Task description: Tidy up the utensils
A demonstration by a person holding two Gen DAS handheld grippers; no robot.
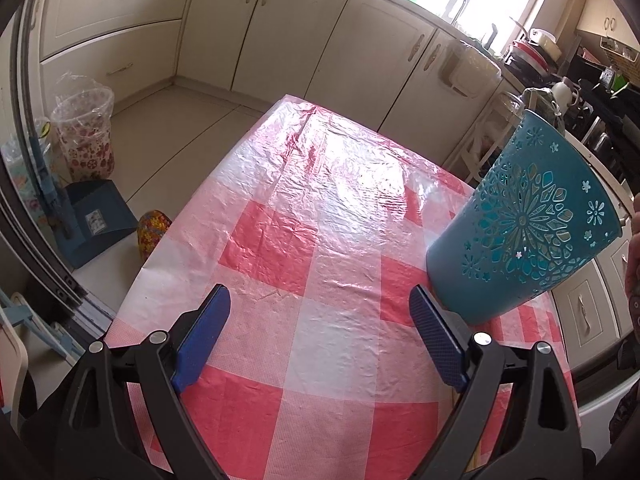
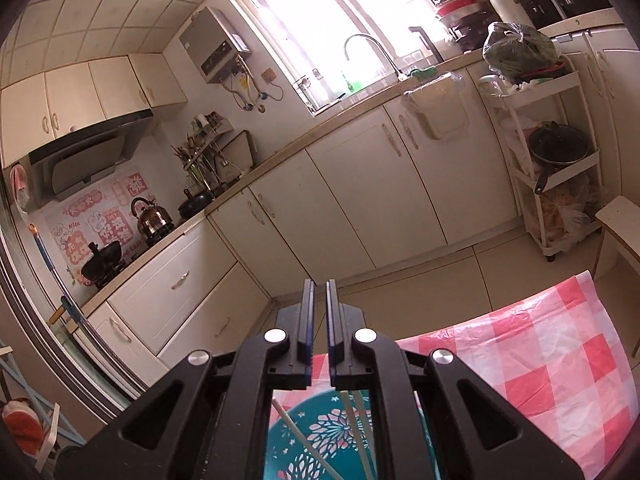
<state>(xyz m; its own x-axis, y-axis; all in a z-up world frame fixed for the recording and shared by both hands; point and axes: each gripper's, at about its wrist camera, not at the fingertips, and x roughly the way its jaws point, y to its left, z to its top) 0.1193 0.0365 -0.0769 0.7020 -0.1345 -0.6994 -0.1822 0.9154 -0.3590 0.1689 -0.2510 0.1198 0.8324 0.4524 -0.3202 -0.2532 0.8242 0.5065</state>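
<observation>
Wide-apart left tool (image 1: 320, 312) hovers empty above the bench (image 1: 320, 208) while the closed right tool (image 2: 319, 312) rises over the cup (image 1: 528, 216) of chopsticks (image 2: 352, 432), risking a knock that tips it.
</observation>
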